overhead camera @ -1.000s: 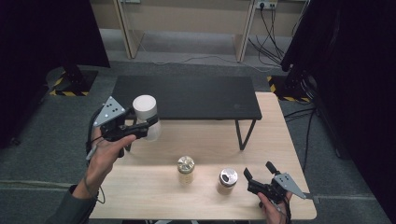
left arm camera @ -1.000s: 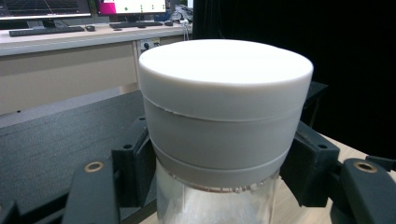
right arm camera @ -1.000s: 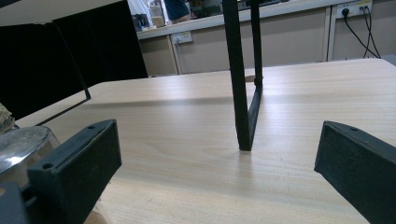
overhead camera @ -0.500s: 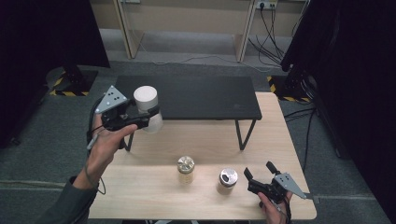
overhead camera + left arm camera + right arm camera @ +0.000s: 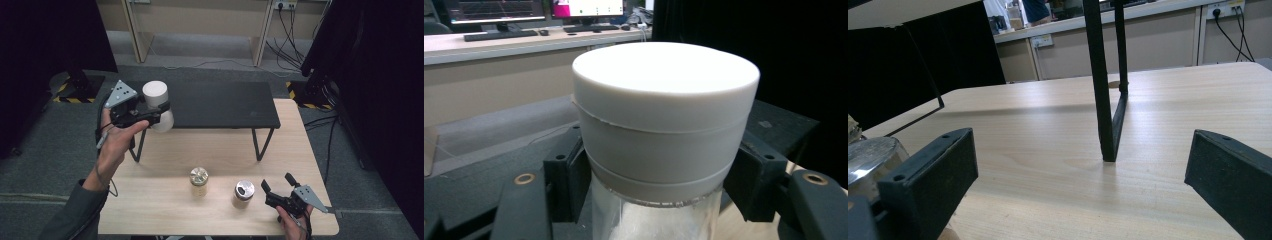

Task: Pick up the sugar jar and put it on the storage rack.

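A clear jar with a wide white lid (image 5: pixel 156 94) is held upright, off the table, at the black shelf's left end.

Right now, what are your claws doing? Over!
Left claw shut on white-lid jar, lifted at black shelf's left end. Right claw open, low by silver-lid jar. Nothing blocking the shelf.

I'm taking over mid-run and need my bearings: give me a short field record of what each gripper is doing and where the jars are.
left gripper: shut on the white-lidded jar, jaws clamped just under its lid, held in the air by the left end of the black shelf
right gripper: open, nothing between the jaws, low over the wooden table
gold-lidded jar: upright on the table, near the middle
silver-lidded jar: upright, just left of the right gripper, apart from it
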Motion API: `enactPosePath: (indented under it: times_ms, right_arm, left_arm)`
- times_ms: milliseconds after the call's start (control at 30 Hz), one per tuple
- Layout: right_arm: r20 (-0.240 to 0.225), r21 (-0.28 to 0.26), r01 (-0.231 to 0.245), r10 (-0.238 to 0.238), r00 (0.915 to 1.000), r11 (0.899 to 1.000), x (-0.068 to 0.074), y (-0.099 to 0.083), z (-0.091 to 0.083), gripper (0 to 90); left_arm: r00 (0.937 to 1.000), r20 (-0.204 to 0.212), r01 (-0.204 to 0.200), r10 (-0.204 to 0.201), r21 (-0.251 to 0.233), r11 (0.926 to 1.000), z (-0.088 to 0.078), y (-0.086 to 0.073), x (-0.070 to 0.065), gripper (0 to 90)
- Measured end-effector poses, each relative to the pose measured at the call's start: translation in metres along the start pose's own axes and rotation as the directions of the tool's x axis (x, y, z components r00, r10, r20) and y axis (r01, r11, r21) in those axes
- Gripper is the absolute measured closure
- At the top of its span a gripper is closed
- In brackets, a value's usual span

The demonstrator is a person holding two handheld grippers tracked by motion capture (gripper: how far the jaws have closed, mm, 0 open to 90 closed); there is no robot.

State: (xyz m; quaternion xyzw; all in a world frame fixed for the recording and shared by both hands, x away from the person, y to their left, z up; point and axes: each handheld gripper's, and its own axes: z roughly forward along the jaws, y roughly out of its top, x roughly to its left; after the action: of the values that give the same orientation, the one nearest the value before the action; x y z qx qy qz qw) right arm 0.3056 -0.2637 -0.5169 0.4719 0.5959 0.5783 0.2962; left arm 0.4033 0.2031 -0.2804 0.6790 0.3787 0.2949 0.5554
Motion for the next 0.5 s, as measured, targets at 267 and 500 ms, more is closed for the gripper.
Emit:
enactPosePath:
  times_ms: [267,500]
  right_arm:
    - [-0.001,-0.001,-0.001,0.001,1.0,1.0,0.0,0.0,0.0,0.6]
    - [-0.003,-0.001,0.0,0.0,1.0,1.0,0.0,0.0,0.0,0.6]
  left_arm:
    - [0.9989,-0.047,0.002,-0.002,0.0,1.0,0.012,0.002,0.009,34.5]
    - [0.996,-0.088,-0.01,0.009,-0.007,0.9999,0.024,0.004,0.015,34.5]
